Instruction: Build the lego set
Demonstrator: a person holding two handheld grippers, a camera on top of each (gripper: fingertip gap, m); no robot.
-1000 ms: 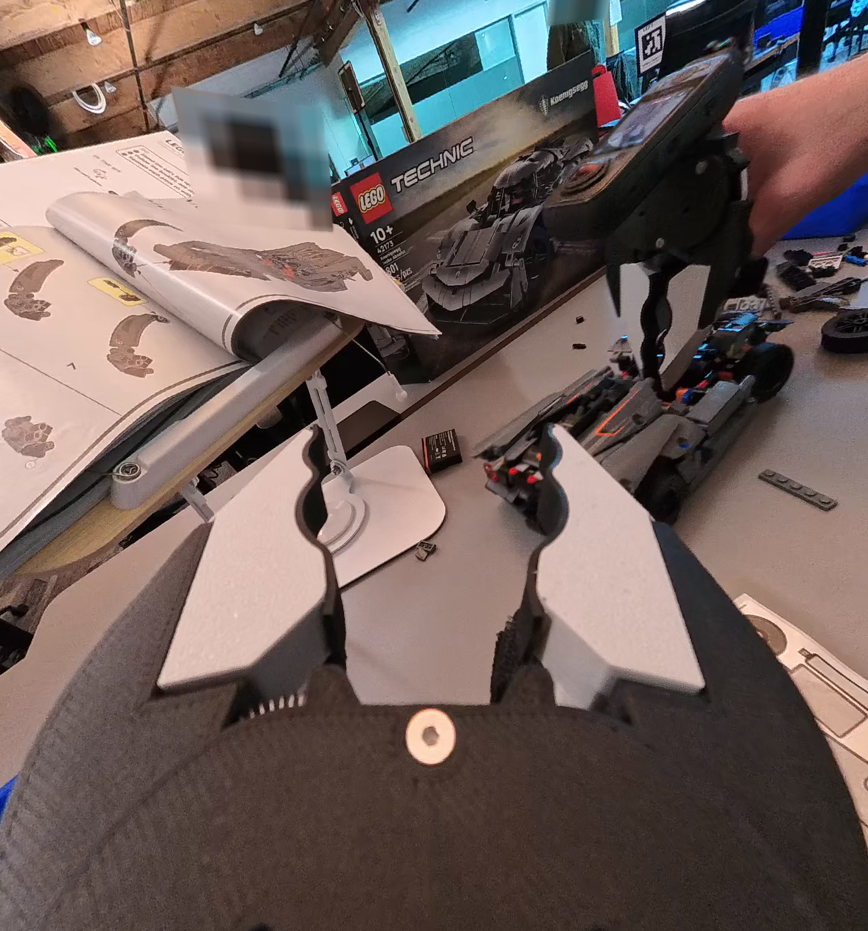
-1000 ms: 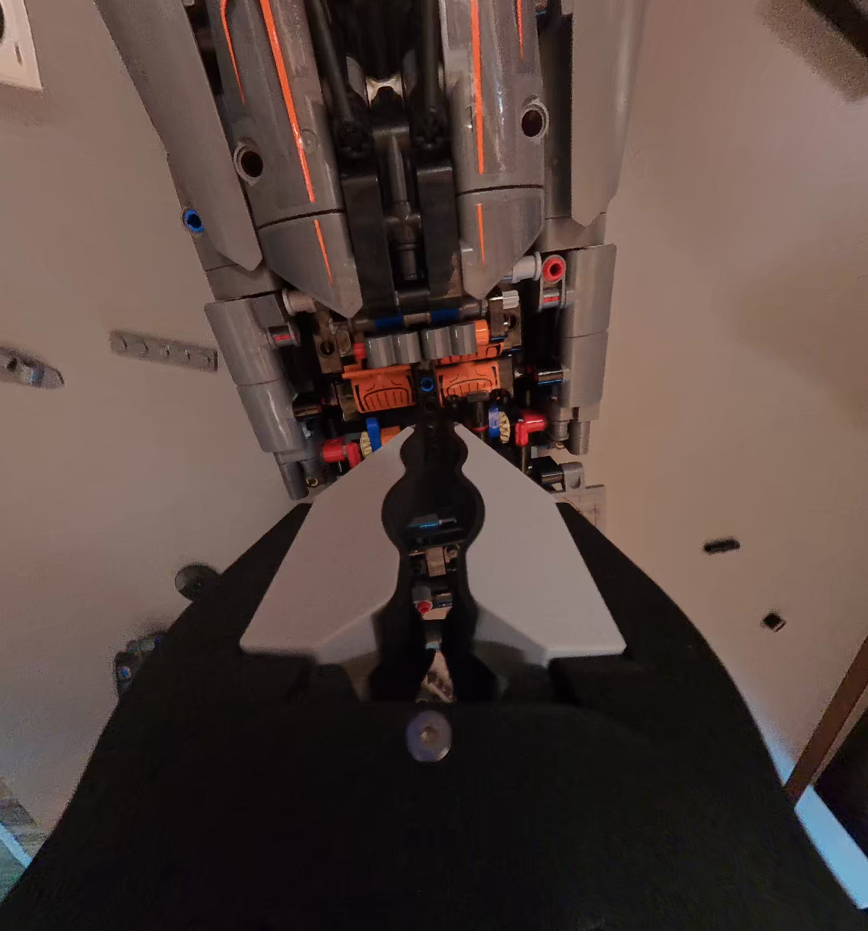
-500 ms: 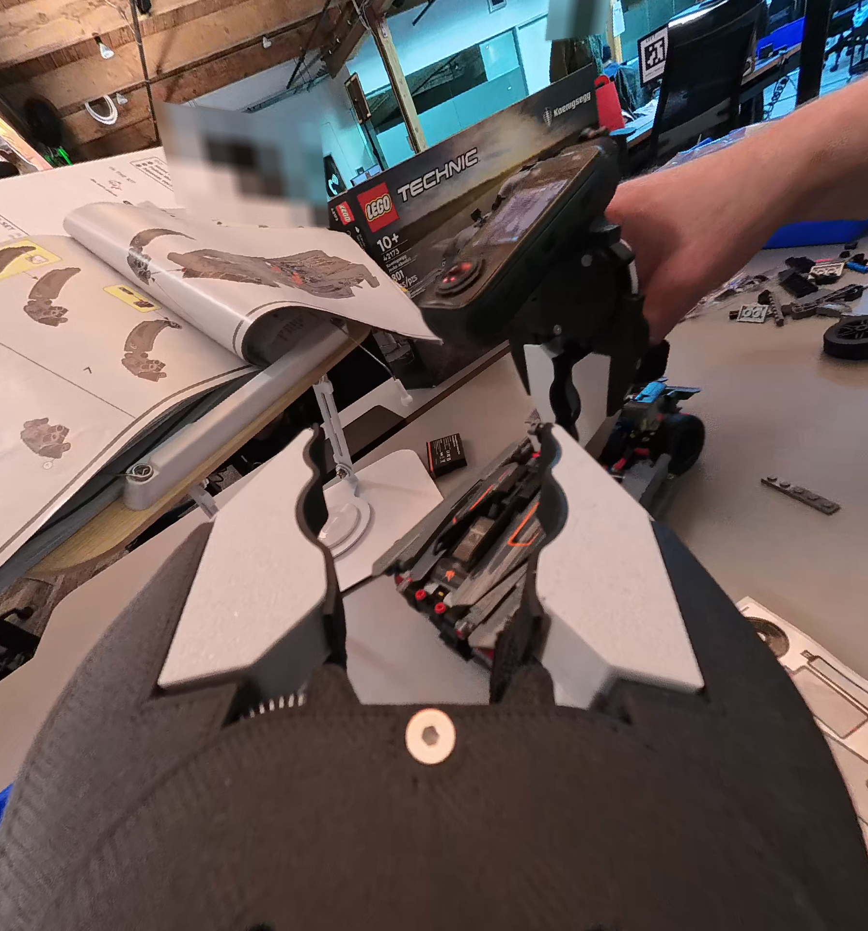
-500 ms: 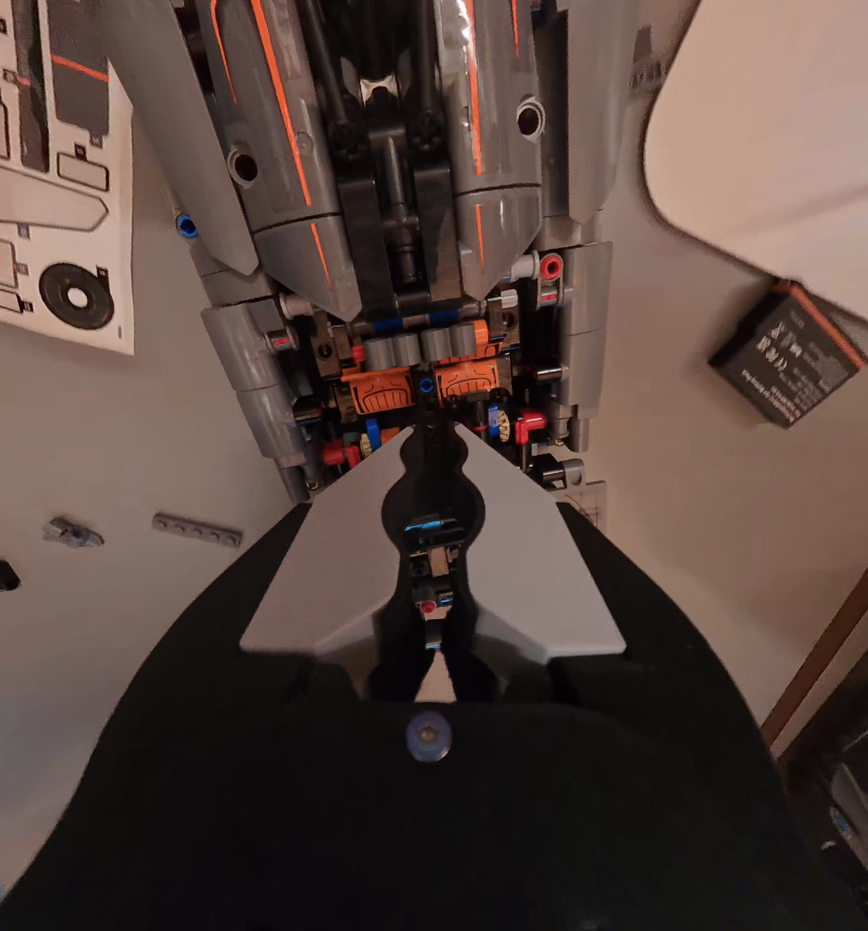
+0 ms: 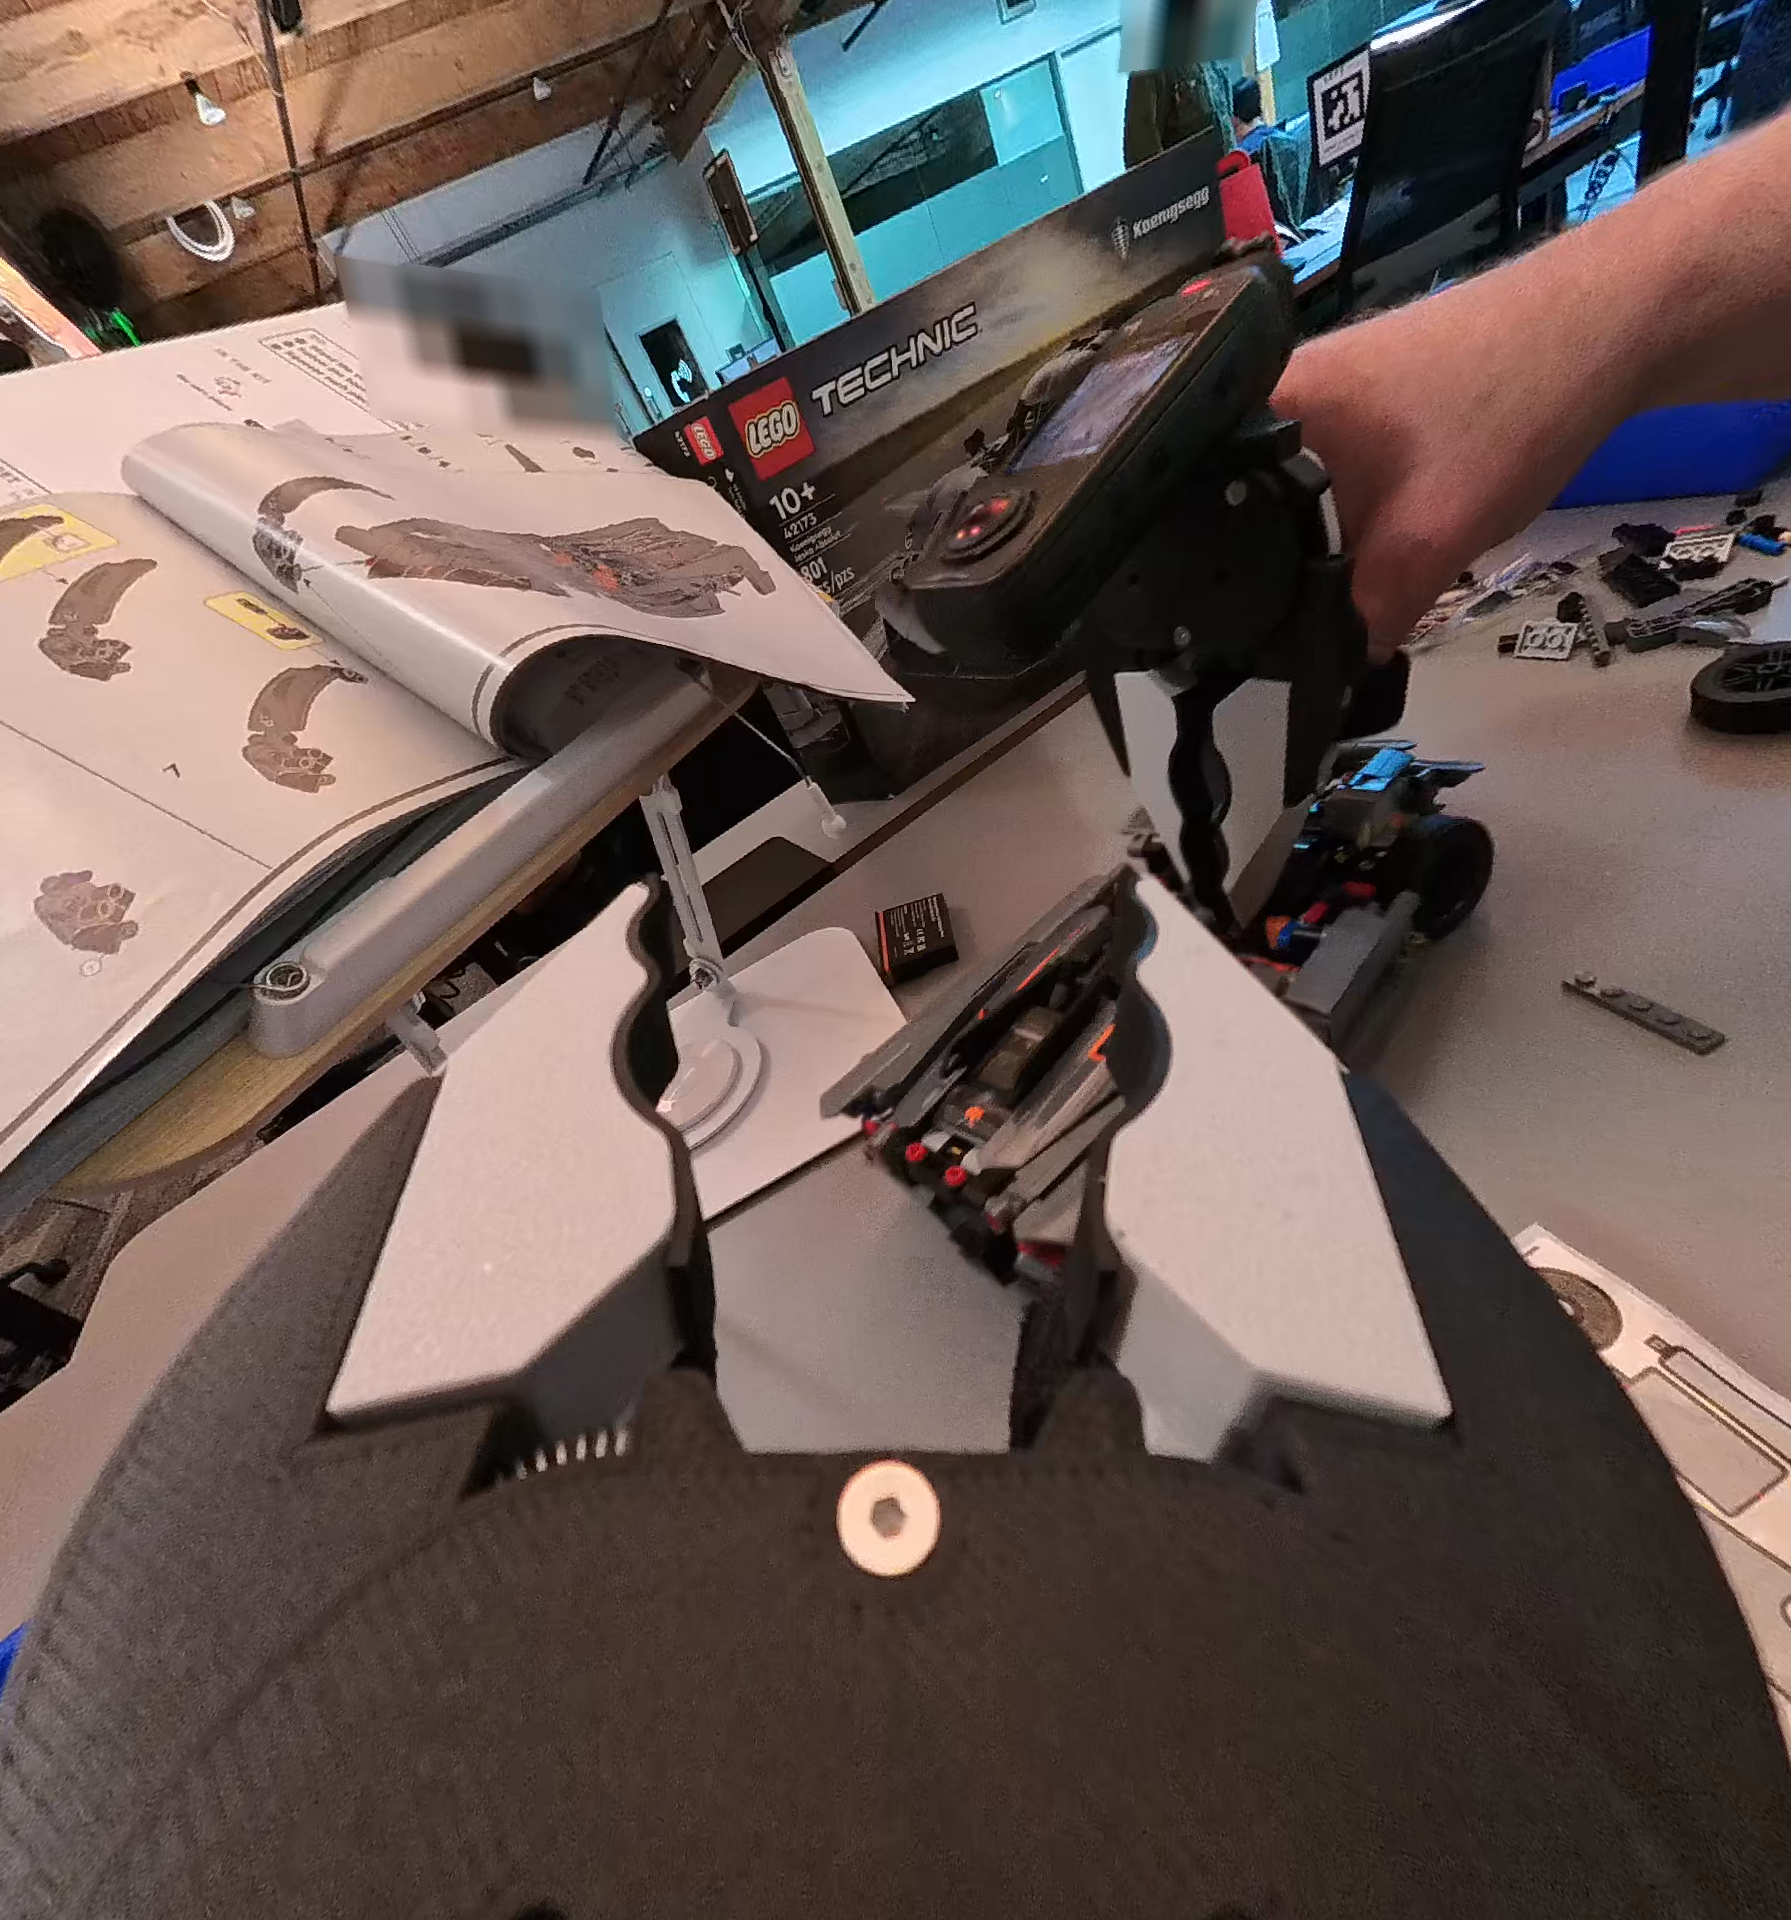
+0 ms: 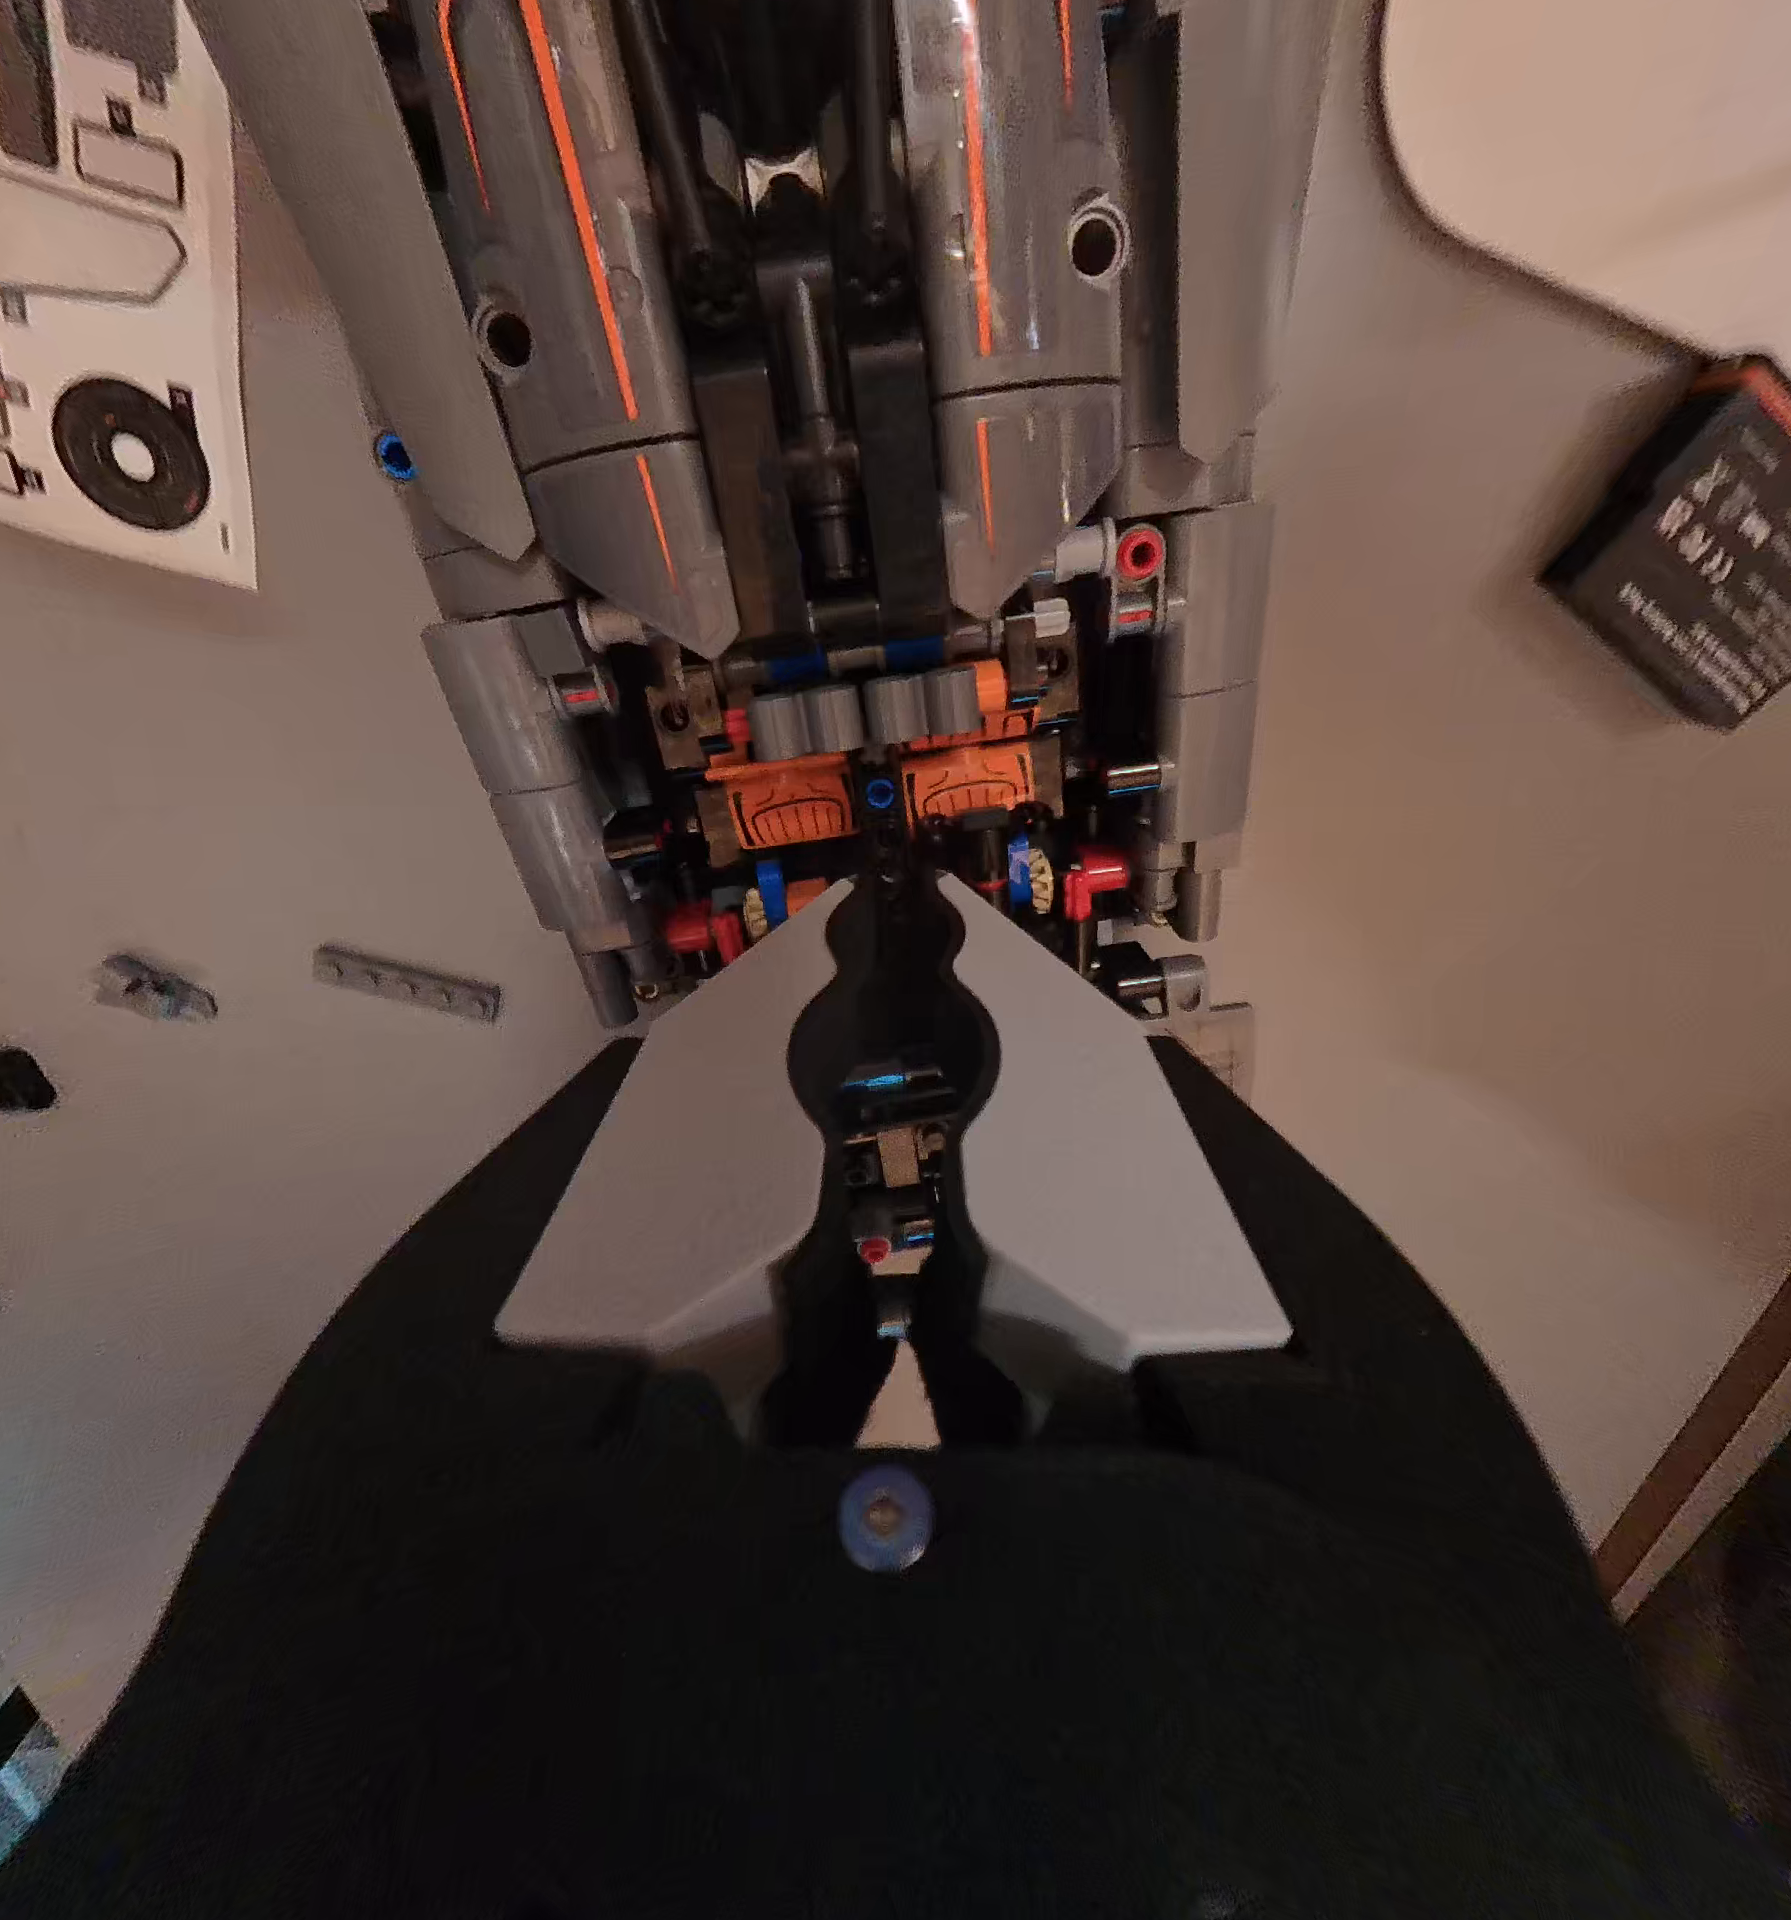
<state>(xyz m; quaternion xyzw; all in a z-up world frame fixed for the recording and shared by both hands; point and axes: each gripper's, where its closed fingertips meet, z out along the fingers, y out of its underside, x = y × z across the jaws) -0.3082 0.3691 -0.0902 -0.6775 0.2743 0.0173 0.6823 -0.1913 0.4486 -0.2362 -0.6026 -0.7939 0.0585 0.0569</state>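
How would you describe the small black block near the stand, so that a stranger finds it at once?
Start at the book stand's white base plate. Just beyond its far edge lies the black block, flat on the table. Unlike the nearby car model, it is a plain box with an orange edge.

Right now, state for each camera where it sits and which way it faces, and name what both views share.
Left wrist view: sits on the left gripper, open, facing across the table toward the instruction booklet; the right gripper and a hand show.
Right wrist view: sits on the right gripper, looking down, shut on the lego car.
Shared: the lego car, small black box.
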